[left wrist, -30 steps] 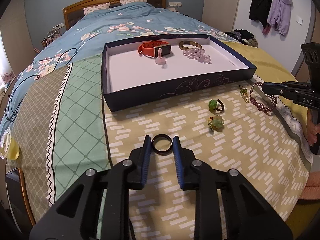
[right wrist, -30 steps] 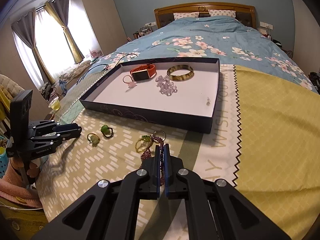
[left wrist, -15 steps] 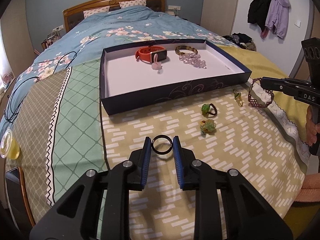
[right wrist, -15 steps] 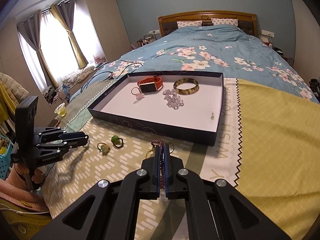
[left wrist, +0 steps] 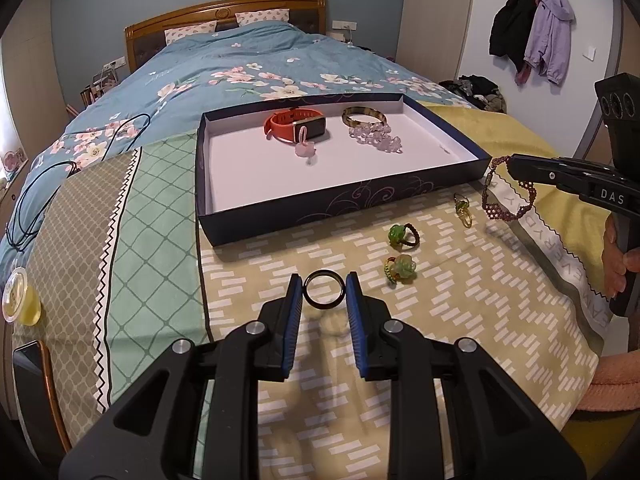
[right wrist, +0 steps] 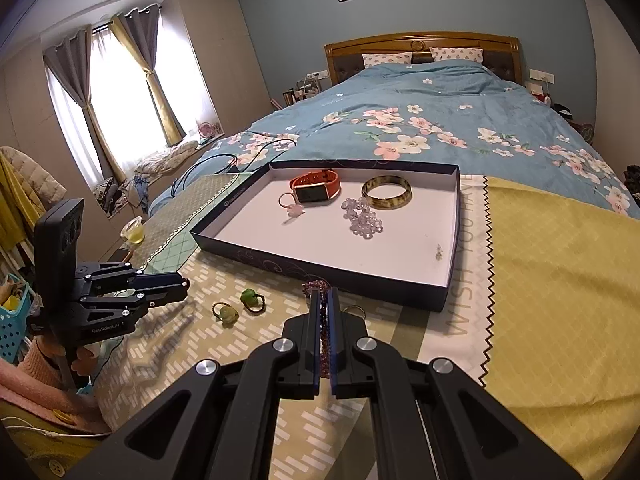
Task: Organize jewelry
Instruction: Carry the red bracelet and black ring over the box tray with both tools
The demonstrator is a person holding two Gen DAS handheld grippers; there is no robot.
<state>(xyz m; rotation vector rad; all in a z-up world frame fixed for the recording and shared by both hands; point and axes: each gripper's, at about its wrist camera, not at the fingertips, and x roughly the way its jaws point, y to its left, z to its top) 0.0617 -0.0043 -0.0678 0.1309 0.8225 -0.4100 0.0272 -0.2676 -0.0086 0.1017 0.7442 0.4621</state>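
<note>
My left gripper point(left wrist: 323, 285) is shut on a black ring point(left wrist: 323, 290) and holds it above the bedspread, in front of the dark blue tray point(left wrist: 340, 200). My right gripper point(right wrist: 325, 298) is shut on a purple beaded bracelet point(left wrist: 507, 196), lifted beside the tray's right front corner; the bracelet's beads point(right wrist: 314, 286) show past the fingertips in the right wrist view. The tray point(right wrist: 400, 292) holds an orange watch point(left wrist: 296, 125), a brown bangle point(left wrist: 364, 118), a clear bead bracelet point(left wrist: 374, 138) and a pink charm ring point(left wrist: 306, 148).
Two green-stone rings point(left wrist: 402, 235) point(left wrist: 401, 268) and a small green-gold piece point(left wrist: 462, 206) lie on the yellow cloth in front of the tray. A black cable point(left wrist: 48, 184) lies on the blue quilt at left. A cup of yellow liquid point(left wrist: 18, 296) stands at the bed's left edge.
Both grippers have risen from the bedspread. The right one has lifted the purple bracelet off the cloth; the left one still holds the black ring, now higher.
</note>
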